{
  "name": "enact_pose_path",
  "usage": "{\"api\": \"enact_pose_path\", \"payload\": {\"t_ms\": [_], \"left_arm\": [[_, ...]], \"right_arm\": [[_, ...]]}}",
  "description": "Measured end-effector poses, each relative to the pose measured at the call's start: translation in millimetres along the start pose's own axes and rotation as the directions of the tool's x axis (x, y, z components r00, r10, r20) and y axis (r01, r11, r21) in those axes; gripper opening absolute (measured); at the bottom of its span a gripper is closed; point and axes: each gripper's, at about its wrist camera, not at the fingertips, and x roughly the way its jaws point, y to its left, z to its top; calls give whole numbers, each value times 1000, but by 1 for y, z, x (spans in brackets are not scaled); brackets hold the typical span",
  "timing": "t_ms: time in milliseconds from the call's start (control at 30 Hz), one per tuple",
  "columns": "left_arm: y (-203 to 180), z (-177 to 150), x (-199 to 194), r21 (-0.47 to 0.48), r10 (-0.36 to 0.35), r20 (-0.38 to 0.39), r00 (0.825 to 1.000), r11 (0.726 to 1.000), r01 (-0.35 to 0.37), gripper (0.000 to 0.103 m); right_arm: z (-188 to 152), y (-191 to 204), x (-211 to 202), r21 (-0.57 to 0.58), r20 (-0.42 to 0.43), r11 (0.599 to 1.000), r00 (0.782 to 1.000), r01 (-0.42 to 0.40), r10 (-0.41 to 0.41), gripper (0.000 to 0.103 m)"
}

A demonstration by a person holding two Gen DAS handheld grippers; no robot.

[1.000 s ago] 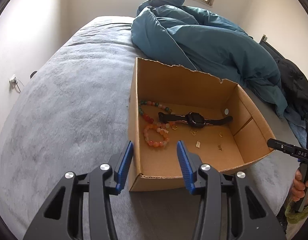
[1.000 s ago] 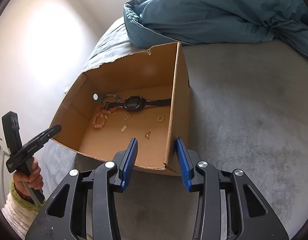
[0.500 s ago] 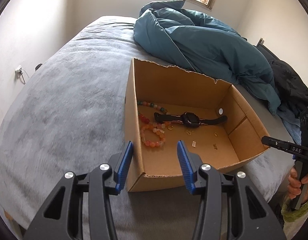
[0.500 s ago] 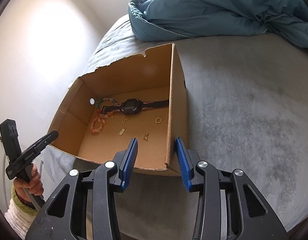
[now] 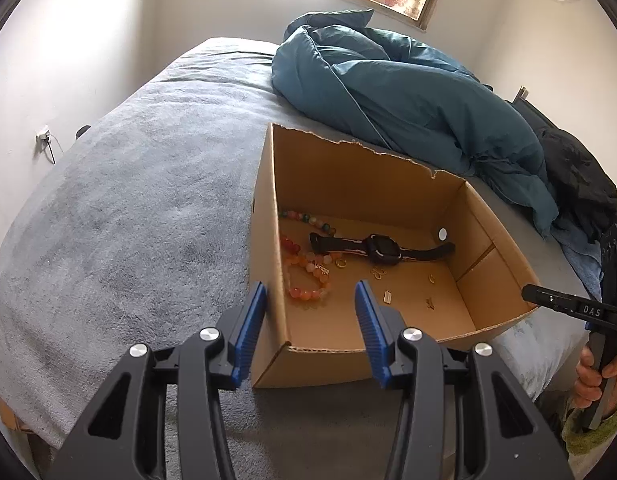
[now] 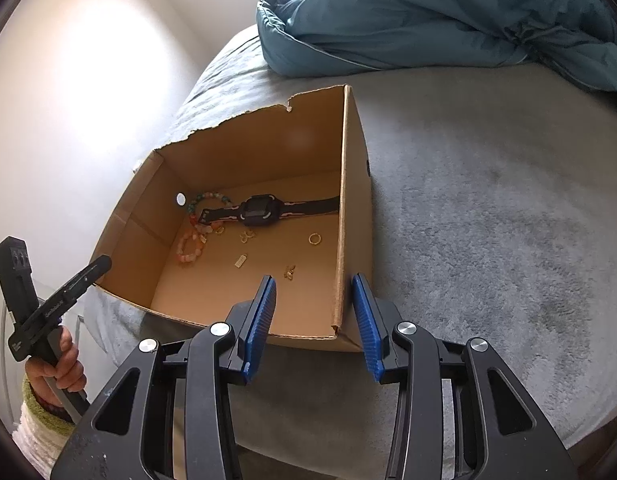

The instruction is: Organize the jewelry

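Right, both grippers hang just short of the cardboard box (image 5: 340,184), which sits on the grey bedspread (image 5: 128,208) with its open top up, so everything inside is reachable from above. The left gripper (image 5: 311,312) points down at the near corner, jaws roughly half apart and empty, one blue pad either side of the box's left wall as seen from its own camera. The right gripper (image 6: 314,312) mirrors it at the opposite near corner, jaws also about half open with nothing in them, and no pad touches the cardboard.

All the jewelry is loose on the box floor. The black watch (image 6: 260,210) lies flat across the middle with its strap stretched out. At about nine o'clock from it curls the orange bead bracelet (image 5: 306,276), with the multicoloured bead bracelet (image 5: 308,219) at ten o'clock. Toward six o'clock the small gold pieces are scattered: a gold ring (image 6: 314,239), a little gold tag (image 6: 240,260), a gold charm (image 6: 289,271).

I'd say sorting hasn't begun; the half-open jaws look ready to drop on something small. The teal duvet (image 5: 408,92) is bunched behind, out of the way.
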Motion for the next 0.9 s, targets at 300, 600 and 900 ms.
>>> {"api": "enact_pose_path", "payload": {"t_ms": [300,600,900], "left_arm": [[1,-3,-1,-1,-5,8,1000,1000,5,43],[-3,-2,-1,3,1,-13,1000,1000,-1,43],[-1,-3,-1,6,-5,-2,1000,1000,5,44]], "right_arm": [[-3,7,0,23,-15,999,999,46,-46,39],[-10,10,-4,51,-13,996,998,66,-66,39],[-14,16,-5,35,9,995,996,92,-92,41]]}}
